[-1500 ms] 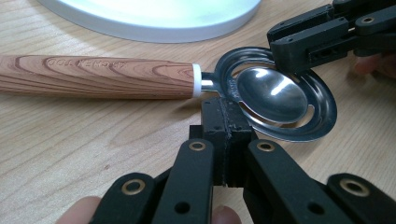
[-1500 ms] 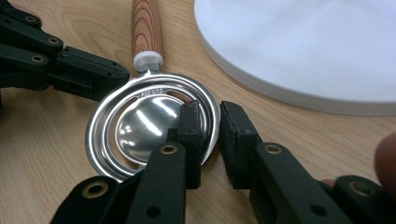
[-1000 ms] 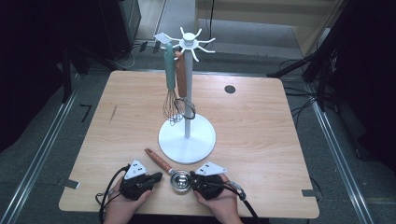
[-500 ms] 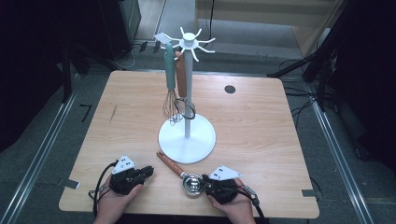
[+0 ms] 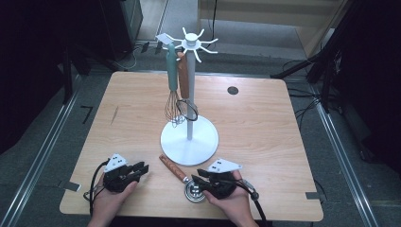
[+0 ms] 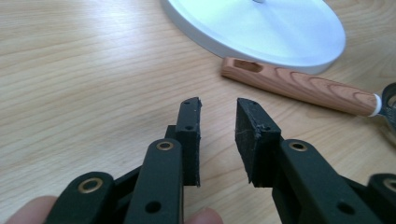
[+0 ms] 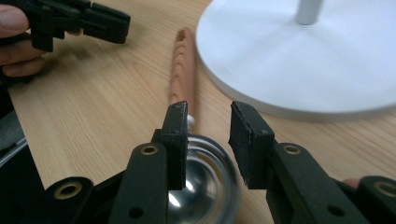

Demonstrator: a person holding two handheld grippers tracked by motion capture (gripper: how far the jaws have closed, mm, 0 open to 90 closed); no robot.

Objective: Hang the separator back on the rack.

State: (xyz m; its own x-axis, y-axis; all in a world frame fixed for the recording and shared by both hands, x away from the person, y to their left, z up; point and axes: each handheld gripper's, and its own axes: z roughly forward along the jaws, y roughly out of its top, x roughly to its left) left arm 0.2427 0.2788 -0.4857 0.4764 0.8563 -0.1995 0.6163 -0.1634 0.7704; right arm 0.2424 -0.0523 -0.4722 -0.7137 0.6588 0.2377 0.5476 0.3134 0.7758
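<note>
A spoon with a wooden handle (image 5: 172, 168) and a round metal bowl (image 5: 194, 193) lies flat on the table near the front edge, its handle end close to the stand's white base (image 5: 189, 139). My left gripper (image 5: 142, 168) rests left of the handle (image 6: 299, 86). Its jaws have just been opening, and they stand open with nothing between them (image 6: 218, 109). My right gripper (image 5: 196, 175) hovers just over the metal bowl (image 7: 205, 186). Its jaws have also just been opening, and they stand open without touching the spoon (image 7: 209, 114).
The white utensil stand (image 5: 189, 94) rises mid-table. A teal-handled whisk (image 5: 172, 104) and a wooden-handled tool (image 5: 183, 78) hang from its top hooks. A dark round hole (image 5: 232, 90) marks the wooden table (image 5: 260, 123) at the back right. Cables trail from both grippers.
Both grippers were close together at the spoon's bowl. The left has drawn away to the left and the right to the right, jaws wider. The spoon lies slightly farther right.
</note>
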